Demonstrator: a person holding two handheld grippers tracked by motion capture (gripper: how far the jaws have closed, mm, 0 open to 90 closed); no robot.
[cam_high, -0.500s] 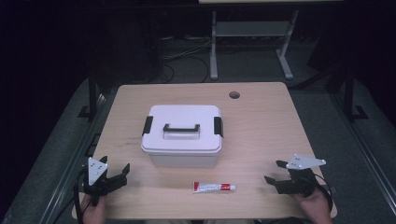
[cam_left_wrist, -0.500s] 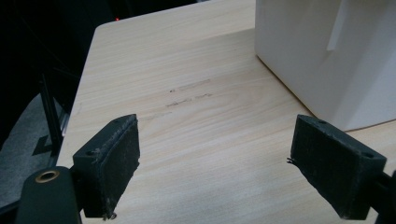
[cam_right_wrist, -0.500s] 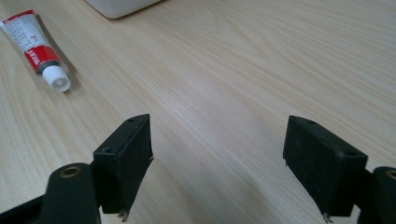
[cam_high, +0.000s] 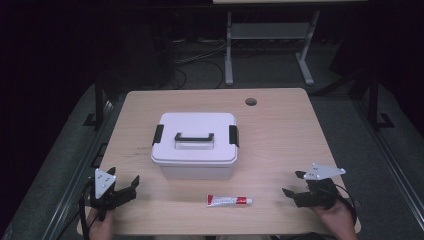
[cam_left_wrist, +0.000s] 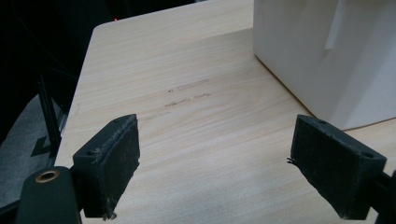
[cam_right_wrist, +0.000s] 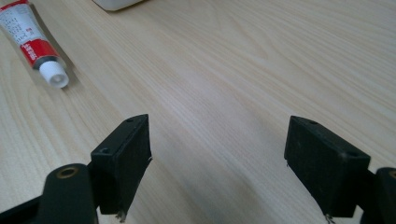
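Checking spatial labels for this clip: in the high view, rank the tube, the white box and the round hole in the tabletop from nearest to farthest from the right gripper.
From the right gripper:
1. Tube: lying near the front edge, towards the table's middle from the gripper.
2. White box: mid-table, lid on, behind the tube.
3. Round hole: near the far edge.

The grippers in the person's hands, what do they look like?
Both are black, each with two chunky, blocky jaws lined with dark pads. The left gripper carries a pale grey three-cornered plate dotted with small holes, and a thin black cable loops from it. The right gripper has the same kind of plate and a black cable too. A brass-coloured ring sits at the base of one jaw on each.
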